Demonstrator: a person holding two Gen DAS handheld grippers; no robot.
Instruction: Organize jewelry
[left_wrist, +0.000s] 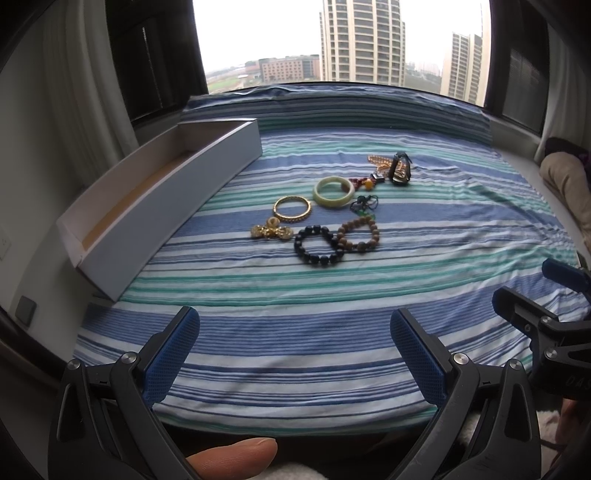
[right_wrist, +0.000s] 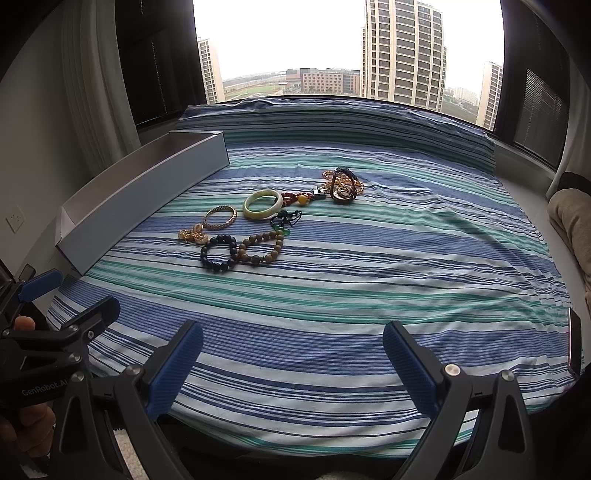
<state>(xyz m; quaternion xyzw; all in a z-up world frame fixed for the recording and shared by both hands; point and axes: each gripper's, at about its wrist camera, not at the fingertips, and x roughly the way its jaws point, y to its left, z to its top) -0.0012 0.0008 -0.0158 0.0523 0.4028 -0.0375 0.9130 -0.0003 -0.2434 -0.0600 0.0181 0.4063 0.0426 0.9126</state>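
Jewelry lies in a loose pile mid-cloth: a pale green jade bangle (left_wrist: 333, 192) (right_wrist: 262, 204), a gold bangle (left_wrist: 292, 209) (right_wrist: 219, 218), a gold brooch (left_wrist: 271, 232), a black bead bracelet (left_wrist: 318, 246) (right_wrist: 218, 254), a brown bead bracelet (left_wrist: 359, 234) (right_wrist: 263, 247), and a dark watch (left_wrist: 400, 168) (right_wrist: 343, 188) on a gold chain. A long open white box (left_wrist: 173, 192) (right_wrist: 144, 195) sits at the left. My left gripper (left_wrist: 295, 354) is open and empty near the front edge. My right gripper (right_wrist: 293, 362) is open and empty, also near the front.
A blue, green and white striped cloth (left_wrist: 332, 295) (right_wrist: 369, 277) covers the window ledge. A beige cushion (left_wrist: 569, 184) (right_wrist: 572, 218) lies at the right. Curtains hang at the left. The window is behind the ledge.
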